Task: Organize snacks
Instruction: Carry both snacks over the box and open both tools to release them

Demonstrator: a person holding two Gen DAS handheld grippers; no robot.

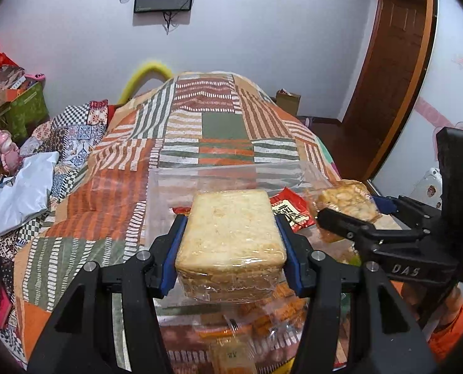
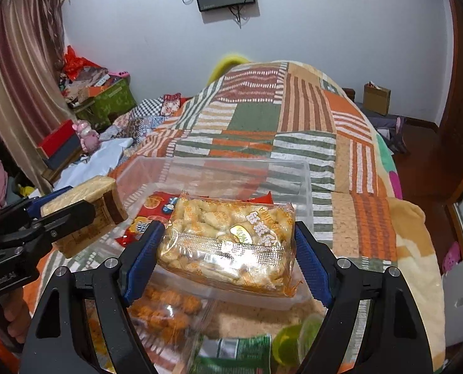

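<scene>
- While both tools hang over the clear plastic bin [image 1: 169, 184] on the patchwork bedspread [image 1: 113, 168], each one carries a snack.
- The left gripper [image 1: 230, 249] is clenched on a wrapped stack of pale crackers [image 1: 231, 233]; its blue pads [image 1: 170, 251] press the two long sides of the pack, which sits above the near part of the bin.
- From the right wrist camera, that same cracker pack [image 2: 103, 199] shows at the bin's left edge, tilted, with the left tool's black finger across it.
- The right gripper [image 2: 226, 254] grasps a clear bag of small golden puffs [image 2: 228, 240] between widely spread pads [image 2: 144, 258], which touch the bag's short ends; the bag hangs over the bin's near rim.
- From the left wrist camera, the puff bag [image 1: 347, 201] lies just to the right of the bin, level with the cracker pack.
- Inside the bin, a red packet with printed characters [image 1: 290, 213] lies on the floor toward the right wall.
- On the bedspread in front of the bin, nearer the cameras, lie loose bags of orange snacks [image 2: 166, 308], a green packet [image 2: 234, 355] and a yellow-green round item [image 2: 294, 339] that is too blurred to identify.
- A person's hand [image 2: 13, 314] grips the left tool's handle, left of the bin.
</scene>
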